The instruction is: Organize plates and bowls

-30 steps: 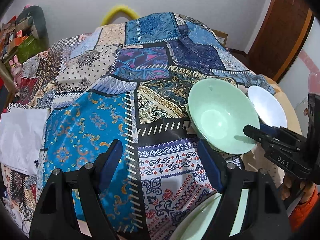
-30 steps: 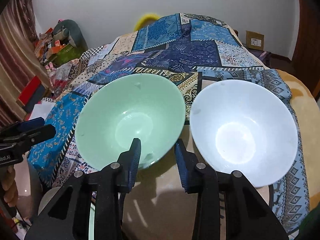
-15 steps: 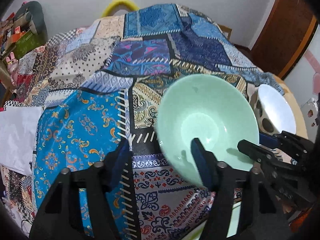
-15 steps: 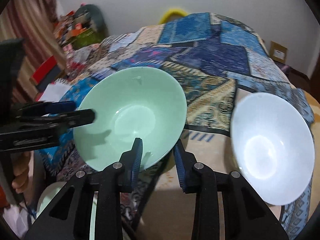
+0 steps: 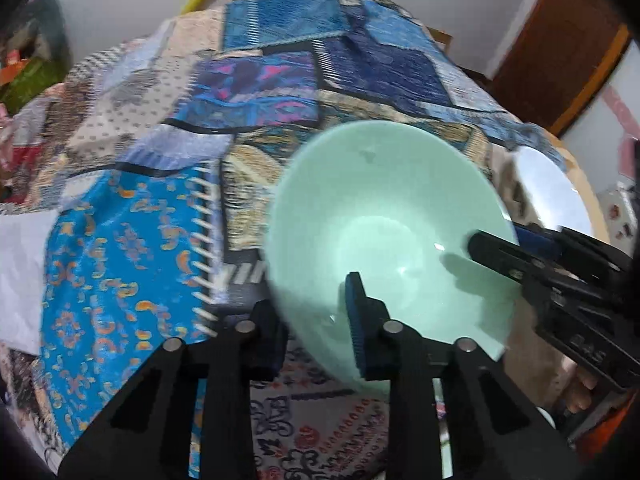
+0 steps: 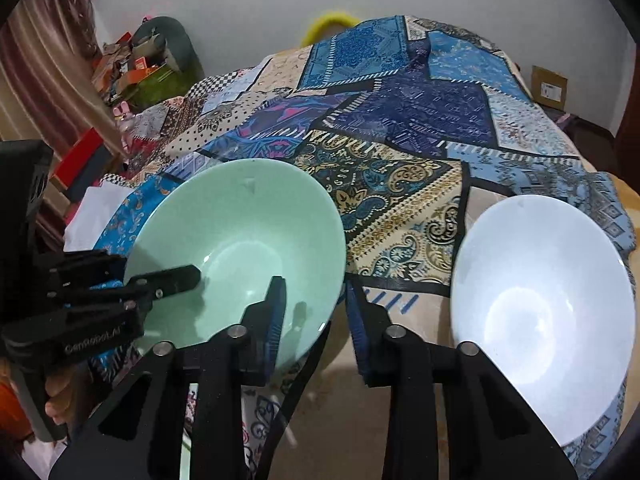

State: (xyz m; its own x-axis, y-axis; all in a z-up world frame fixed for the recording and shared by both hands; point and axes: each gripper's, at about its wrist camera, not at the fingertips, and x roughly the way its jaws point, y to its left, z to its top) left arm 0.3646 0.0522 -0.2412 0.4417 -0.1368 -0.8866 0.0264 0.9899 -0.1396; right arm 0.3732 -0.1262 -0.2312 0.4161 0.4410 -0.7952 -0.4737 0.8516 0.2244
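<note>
both grippers now pinch green bowl (image 6: 240,232).

Indoor light, moderately bright and even, source overhead and not in frame. Left wrist view: strong motion blur across the patchwork cloth (image 5: 168,184); the green bowl (image 5: 384,216) rim smeared, only the near fingers sharp. Right wrist view: sharp throughout. Soft finger shadows fall inside the green bowl in both views. Small specular glints on its inner wall; broad soft glare in the well of the white bowl (image 6: 536,312). Heavy fisheye bending, the cloth bulging upward; black vignette fills all corners
</note>
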